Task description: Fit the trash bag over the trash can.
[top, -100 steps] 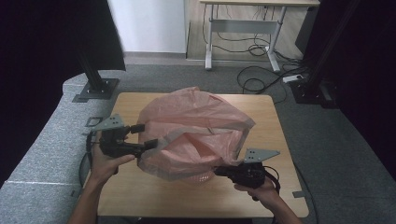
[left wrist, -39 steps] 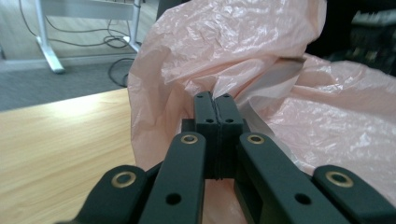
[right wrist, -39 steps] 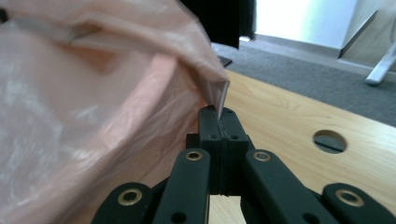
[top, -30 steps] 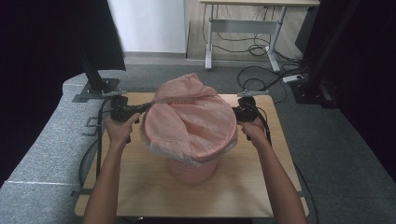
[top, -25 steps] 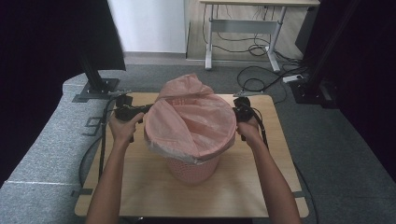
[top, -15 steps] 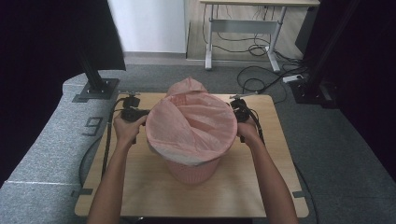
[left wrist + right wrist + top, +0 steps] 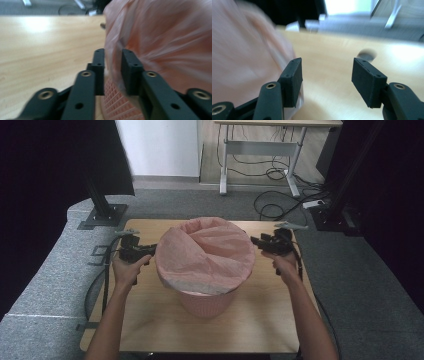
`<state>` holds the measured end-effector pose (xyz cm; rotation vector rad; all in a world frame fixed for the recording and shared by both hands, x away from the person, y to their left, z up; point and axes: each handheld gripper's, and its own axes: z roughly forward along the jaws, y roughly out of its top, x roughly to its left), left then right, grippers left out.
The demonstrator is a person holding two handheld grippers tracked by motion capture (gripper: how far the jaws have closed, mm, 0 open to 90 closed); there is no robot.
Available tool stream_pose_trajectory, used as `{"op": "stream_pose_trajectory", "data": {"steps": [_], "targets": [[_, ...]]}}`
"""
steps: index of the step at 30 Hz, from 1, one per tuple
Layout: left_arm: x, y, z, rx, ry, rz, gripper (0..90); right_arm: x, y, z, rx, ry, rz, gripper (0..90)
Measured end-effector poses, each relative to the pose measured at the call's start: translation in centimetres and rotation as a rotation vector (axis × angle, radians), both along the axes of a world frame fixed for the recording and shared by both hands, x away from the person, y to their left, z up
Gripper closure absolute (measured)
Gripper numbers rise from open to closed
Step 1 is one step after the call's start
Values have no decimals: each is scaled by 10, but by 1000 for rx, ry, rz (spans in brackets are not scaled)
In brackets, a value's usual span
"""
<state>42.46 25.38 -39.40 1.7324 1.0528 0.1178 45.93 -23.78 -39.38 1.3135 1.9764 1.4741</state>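
At the left of the tabletop (image 7: 150,320), the left gripper (image 7: 112,67) pinches the pink bag (image 7: 205,255) at the basket (image 7: 207,304) rim; to finish well, tug that film evenly down over the edge. Mid-table, the thin, crinkled bag drapes the pink mesh basket. Rightward, the right gripper (image 7: 325,77) stands released beside it.

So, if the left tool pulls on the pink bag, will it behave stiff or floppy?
Probably floppy: the pink bag drapes in soft folds over the bin and sags inward. It looks thin and light, so it should follow the left tool, whose jaws stand close with film between them. It may slip or tear; the mesh bin might tip if pulled sideways.
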Motion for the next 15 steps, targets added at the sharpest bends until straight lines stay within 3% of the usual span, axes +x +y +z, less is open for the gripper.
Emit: {"op": "stream_pose_trajectory", "data": {"steps": [4, 8, 11, 15], "targets": [[-8, 3, 5, -4, -29, 2, 654, -31, -1, 42, -32, -68, 104, 363], [-15, 7, 9, -28, -44, -9, 618, -59, 12, 64, -57, -100, 199, 314], [-24, 9, 12, -18, -56, -8, 601, -74, 31, 81, -70, -112, 292, 307], [-36, 12, 14, -15, -71, -20, 563, -81, 72, 101, -140, -107, 452, 307]]}}
